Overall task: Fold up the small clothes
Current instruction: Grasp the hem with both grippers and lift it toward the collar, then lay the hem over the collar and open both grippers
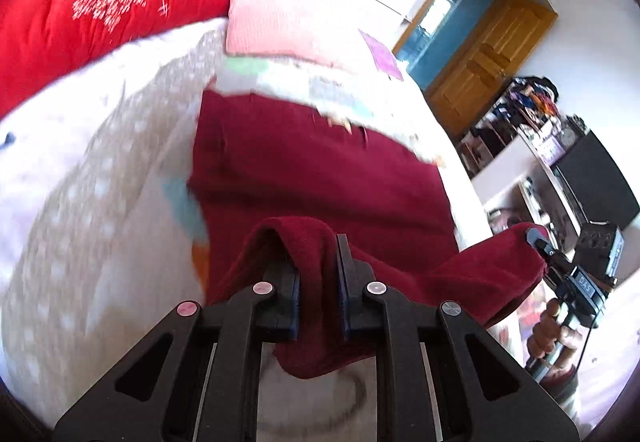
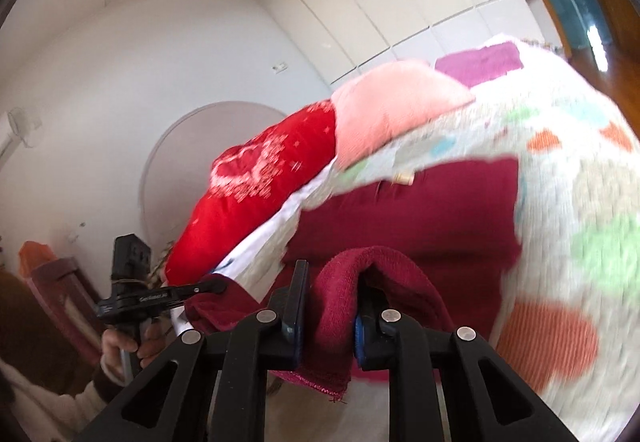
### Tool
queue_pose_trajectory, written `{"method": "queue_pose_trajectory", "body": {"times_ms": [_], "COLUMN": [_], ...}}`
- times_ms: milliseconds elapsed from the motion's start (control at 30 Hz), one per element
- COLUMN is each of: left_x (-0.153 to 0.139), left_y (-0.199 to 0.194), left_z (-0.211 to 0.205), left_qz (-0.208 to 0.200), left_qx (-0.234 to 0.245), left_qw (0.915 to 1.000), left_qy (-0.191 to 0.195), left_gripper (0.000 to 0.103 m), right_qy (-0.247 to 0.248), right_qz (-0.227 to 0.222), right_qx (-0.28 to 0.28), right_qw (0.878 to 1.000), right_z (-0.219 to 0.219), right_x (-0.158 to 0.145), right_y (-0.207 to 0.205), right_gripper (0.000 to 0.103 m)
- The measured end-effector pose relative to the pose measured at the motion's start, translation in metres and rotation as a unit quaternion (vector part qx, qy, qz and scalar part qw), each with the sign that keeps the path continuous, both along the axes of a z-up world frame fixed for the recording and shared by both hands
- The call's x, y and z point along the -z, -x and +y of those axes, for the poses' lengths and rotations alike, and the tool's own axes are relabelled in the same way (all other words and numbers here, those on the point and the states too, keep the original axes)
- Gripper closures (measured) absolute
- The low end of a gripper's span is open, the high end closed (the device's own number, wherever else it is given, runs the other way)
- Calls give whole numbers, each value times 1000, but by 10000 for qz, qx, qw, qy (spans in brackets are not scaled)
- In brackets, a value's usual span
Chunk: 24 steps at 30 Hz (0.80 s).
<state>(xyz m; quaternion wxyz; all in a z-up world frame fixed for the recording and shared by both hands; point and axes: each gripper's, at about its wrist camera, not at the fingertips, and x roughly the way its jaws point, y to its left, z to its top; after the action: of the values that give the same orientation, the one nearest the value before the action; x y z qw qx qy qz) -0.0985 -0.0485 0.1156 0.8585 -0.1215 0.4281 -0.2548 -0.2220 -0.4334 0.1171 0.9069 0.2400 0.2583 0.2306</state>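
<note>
A dark red garment [image 1: 320, 169] lies spread on the patterned bedspread [image 1: 100, 201]; its near edge is lifted off the bed. My left gripper [image 1: 318, 282] is shut on one bunched corner of that edge. My right gripper [image 2: 330, 306] is shut on the other corner of the garment [image 2: 420, 217]. The right gripper also shows in the left wrist view [image 1: 538, 240], at the right, holding the cloth up. The left gripper shows in the right wrist view [image 2: 212, 286], at the left. The cloth hangs between the two.
A red quilt [image 1: 88, 1] and a pink pillow [image 1: 280, 21] lie at the head of the bed. A purple cloth [image 1: 384, 55] lies at the far side. A wooden door [image 1: 480, 53] and cluttered shelves [image 1: 540, 129] stand to the right.
</note>
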Motion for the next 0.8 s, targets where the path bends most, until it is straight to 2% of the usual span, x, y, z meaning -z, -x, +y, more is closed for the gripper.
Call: {"method": "queue_pose_trajectory", "body": {"times_ms": [200, 333, 367, 400, 467, 533, 567, 633, 733, 800], "left_x": [7, 31, 37, 38, 34, 21, 14, 7, 7, 12], "left_y": [-95, -150, -162, -169, -178, -180, -180, -178, -173, -169], "left_z": [-22, -15, -14, -14, -12, -4, 4, 14, 14, 9], "left_qz": [10, 608, 759, 806, 673, 258, 44, -98, -86, -128], "left_qx": [-294, -582, -585, -552, -505, -726, -874, -987, -831, -812], "left_qw": [9994, 9959, 9946, 9944, 9961, 9970, 9960, 9945, 9961, 9965], "left_qy": [-168, 337, 393, 412, 265, 69, 164, 324, 285, 134], "left_gripper": [90, 88, 86, 85, 77, 37, 31, 28, 28, 28], "right_qy": [115, 118, 181, 311, 271, 144, 209, 290, 278, 520], "right_qz": [118, 578, 824, 1134, 1379, 1235, 996, 820, 861, 854], "right_qx": [519, 986, 1092, 1216, 1234, 1380, 1507, 1605, 1396, 1311], "right_qw": [9985, 9934, 9904, 9856, 9824, 9826, 9833, 9832, 9861, 9863], "right_z": [-23, -40, -42, -44, -50, -58, -62, -67, -66, -56], "right_x": [-6, 22, 33, 45, 58, 54, 45, 35, 27, 24], "right_y": [-87, -154, -170, -188, -206, -204, -200, -197, -193, -188], "right_gripper": [87, 86, 81, 70, 63, 57, 55, 50, 50, 50]}}
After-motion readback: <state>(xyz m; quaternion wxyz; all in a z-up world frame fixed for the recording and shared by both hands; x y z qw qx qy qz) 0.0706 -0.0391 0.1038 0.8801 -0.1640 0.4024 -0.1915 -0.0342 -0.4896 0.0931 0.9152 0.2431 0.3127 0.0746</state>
